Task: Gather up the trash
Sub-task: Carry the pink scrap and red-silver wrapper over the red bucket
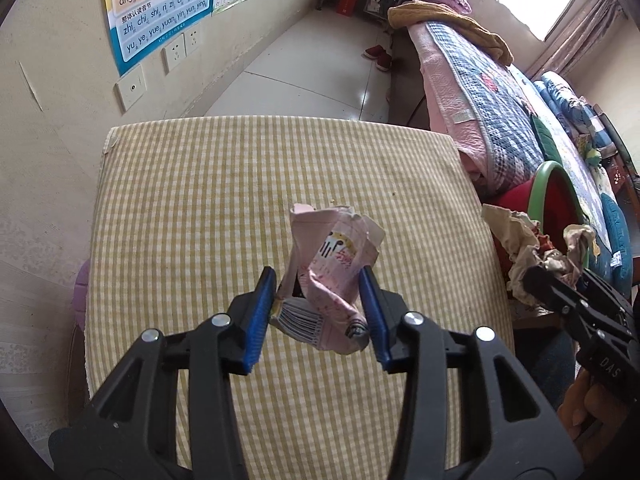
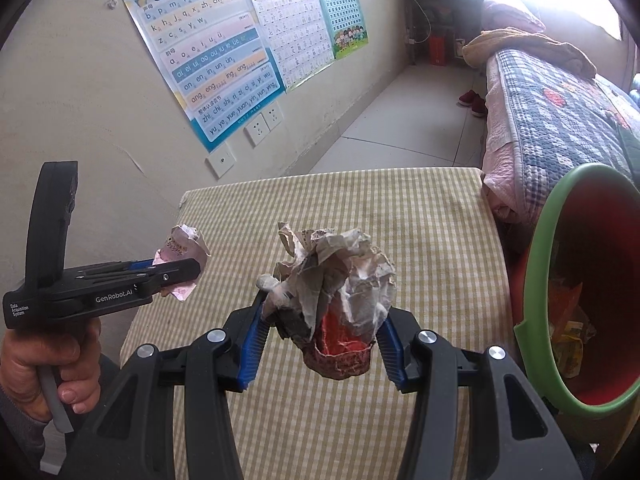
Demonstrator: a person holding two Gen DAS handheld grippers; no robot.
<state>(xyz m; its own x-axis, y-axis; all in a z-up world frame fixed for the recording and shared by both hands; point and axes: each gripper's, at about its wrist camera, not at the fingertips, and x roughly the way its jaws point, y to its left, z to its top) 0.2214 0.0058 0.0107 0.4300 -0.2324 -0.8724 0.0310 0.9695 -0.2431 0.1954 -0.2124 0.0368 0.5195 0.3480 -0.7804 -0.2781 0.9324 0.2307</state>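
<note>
From my left wrist camera, the left gripper (image 1: 320, 304) has its blue pads clamped on a crumpled pink wrapper (image 1: 332, 272), which sits between the jaws and sticks up past the fingertips, lifted above the checked tablecloth (image 1: 200, 200). A barcode shows on the wrapper's lower end. At the right edge, the right gripper (image 1: 536, 280) appears only side-on, with a wad of crumpled paper (image 1: 520, 240) at its tip; I cannot make out its jaws from here. Behind it, only a slice of the green-rimmed red bucket (image 1: 548, 188) shows beside the bed (image 1: 480, 92).

From my right wrist camera, the right gripper (image 2: 320, 328) is closed on the crumpled paper (image 2: 336, 280), a grey-white wad with a red patch low down, held between the pads above the tablecloth (image 2: 400, 208). This view gives what the other cuts off: the bucket (image 2: 536, 240) stands just off the table's right side, its mouth tilted towards the lens, with scraps inside that I cannot identify. At left, my hand (image 2: 48, 364) grips the left gripper (image 2: 192, 270), the pink wrapper (image 2: 184, 248) largely hidden behind its fingers.
</note>
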